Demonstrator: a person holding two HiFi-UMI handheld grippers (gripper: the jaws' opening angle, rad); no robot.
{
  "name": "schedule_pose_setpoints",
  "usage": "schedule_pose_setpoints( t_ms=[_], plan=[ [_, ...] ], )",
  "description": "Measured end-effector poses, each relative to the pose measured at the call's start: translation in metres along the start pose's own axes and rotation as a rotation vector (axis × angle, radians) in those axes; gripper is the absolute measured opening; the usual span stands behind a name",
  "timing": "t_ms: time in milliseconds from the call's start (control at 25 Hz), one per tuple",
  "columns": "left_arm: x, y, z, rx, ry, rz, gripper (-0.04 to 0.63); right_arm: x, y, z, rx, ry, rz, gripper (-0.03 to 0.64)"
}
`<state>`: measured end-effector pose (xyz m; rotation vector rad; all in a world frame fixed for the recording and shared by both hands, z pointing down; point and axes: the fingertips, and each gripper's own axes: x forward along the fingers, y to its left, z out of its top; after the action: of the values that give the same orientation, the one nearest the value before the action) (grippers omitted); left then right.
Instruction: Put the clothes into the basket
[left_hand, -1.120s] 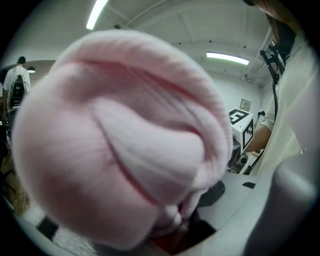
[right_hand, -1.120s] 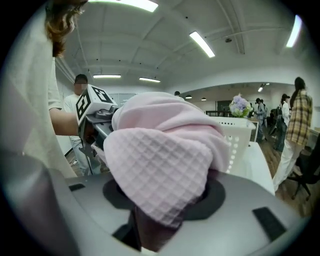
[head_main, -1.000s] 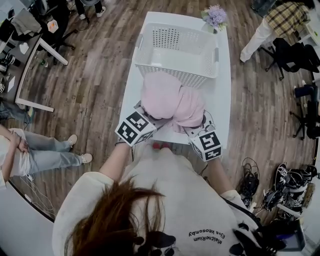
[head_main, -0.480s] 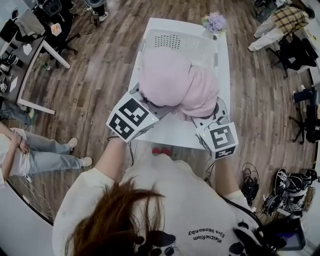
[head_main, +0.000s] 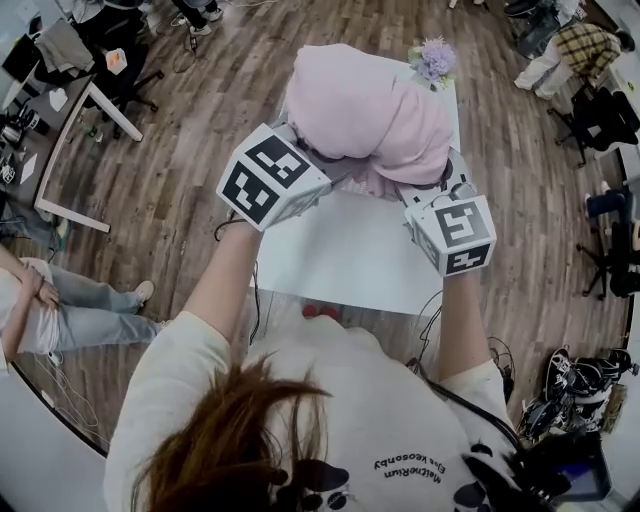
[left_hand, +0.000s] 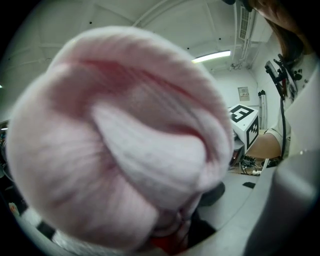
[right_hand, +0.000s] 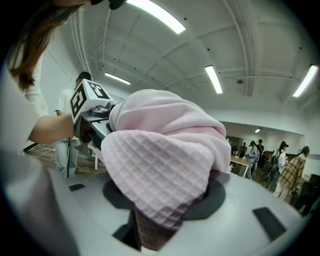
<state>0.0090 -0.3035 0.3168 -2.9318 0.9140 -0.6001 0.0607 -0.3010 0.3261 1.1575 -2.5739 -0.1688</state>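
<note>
A bundle of pink clothes (head_main: 370, 115) hangs in the air above the far half of the white table (head_main: 340, 255), held from both sides. My left gripper (head_main: 322, 168) is shut on its left side and my right gripper (head_main: 425, 188) on its right side; the cloth covers both sets of jaws. In the left gripper view the pink clothes (left_hand: 125, 145) fill nearly the whole picture. In the right gripper view a waffle-knit fold of the pink clothes (right_hand: 160, 170) is pinched between the jaws. The bundle hides the basket.
A small bunch of purple flowers (head_main: 432, 58) stands at the table's far right corner. A person in jeans (head_main: 70, 310) stands on the wooden floor to the left. Desks and chairs (head_main: 70, 70) lie at the far left, cables and shoes (head_main: 560, 390) at the right.
Both grippers have lifted the pink clothes off the table's near half, up and away towards the basket. The bundle now covers the white basket, which showed one second ago.
</note>
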Motion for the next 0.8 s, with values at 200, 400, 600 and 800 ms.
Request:
schedule_pose_setpoints(
  t_ms=[200, 400, 600, 800],
  plan=[
    [0.02, 0.027, 0.003, -0.011, -0.006, 0.012, 0.281, 0.024, -0.022, 0.011, -0.027, -0.015, -0.013, 0.218],
    [0.036, 0.051, 0.004, -0.028, -0.014, 0.022, 0.281, 0.047, -0.041, 0.01, -0.046, 0.002, -0.013, 0.218],
    [0.061, 0.072, -0.015, -0.058, 0.024, 0.028, 0.281, 0.074, -0.055, -0.014, -0.018, 0.065, 0.001, 0.219],
    [0.088, 0.09, -0.044, -0.095, 0.095, 0.01, 0.281, 0.102, -0.066, -0.049, 0.044, 0.136, 0.023, 0.219]
  ],
)
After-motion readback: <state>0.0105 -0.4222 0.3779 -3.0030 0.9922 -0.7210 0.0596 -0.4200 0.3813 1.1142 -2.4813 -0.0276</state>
